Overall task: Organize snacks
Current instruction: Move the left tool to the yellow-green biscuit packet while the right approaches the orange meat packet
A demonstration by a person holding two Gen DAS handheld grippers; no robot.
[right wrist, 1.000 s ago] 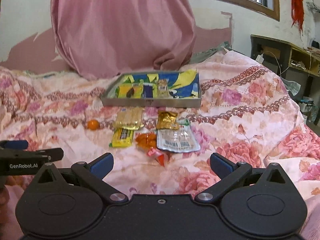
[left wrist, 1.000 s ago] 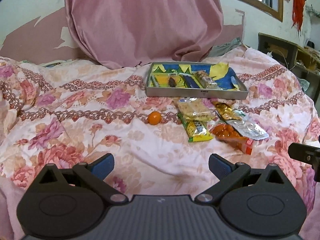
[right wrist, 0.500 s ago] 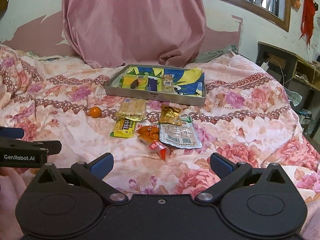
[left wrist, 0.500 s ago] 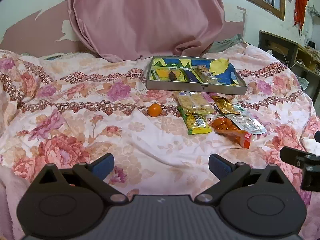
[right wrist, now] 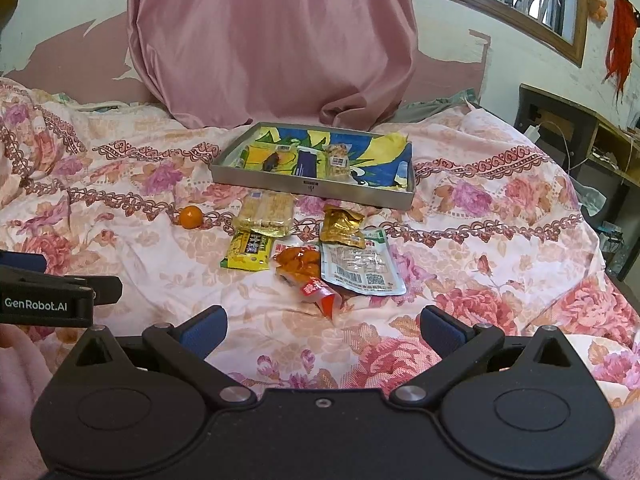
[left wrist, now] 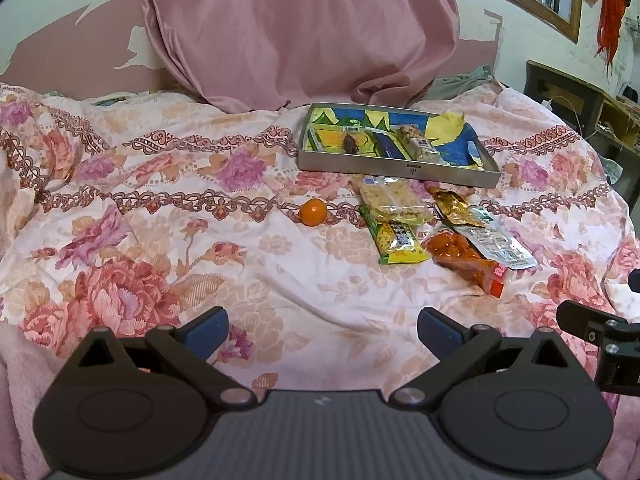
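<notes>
A grey metal tray [left wrist: 396,170] [right wrist: 260,180] with a blue-and-yellow liner holds a few snack packs on the floral bedspread. In front of it lie a small orange [left wrist: 313,212] [right wrist: 189,216], a pale cracker pack [left wrist: 394,201] [right wrist: 267,213], a yellow-green bar [left wrist: 400,240] [right wrist: 250,250], a gold pouch [left wrist: 454,208] [right wrist: 343,227], a silver pouch [left wrist: 498,245] [right wrist: 360,266] and an orange-red pack [left wrist: 464,258] [right wrist: 306,272]. My left gripper [left wrist: 322,330] and right gripper [right wrist: 322,328] are both open, empty, well short of the snacks.
A large pink pillow [left wrist: 300,32] leans on the wall behind the tray. A dark wooden shelf unit [right wrist: 580,128] stands off the bed's right side. The bedspread [left wrist: 160,240] between the grippers and the snacks is bare. Each gripper shows at the other view's edge.
Both grippers have risen and tilted a little, so the snacks and tray sit slightly lower and nearer in view. Nothing was grasped; the snacks have not moved.
</notes>
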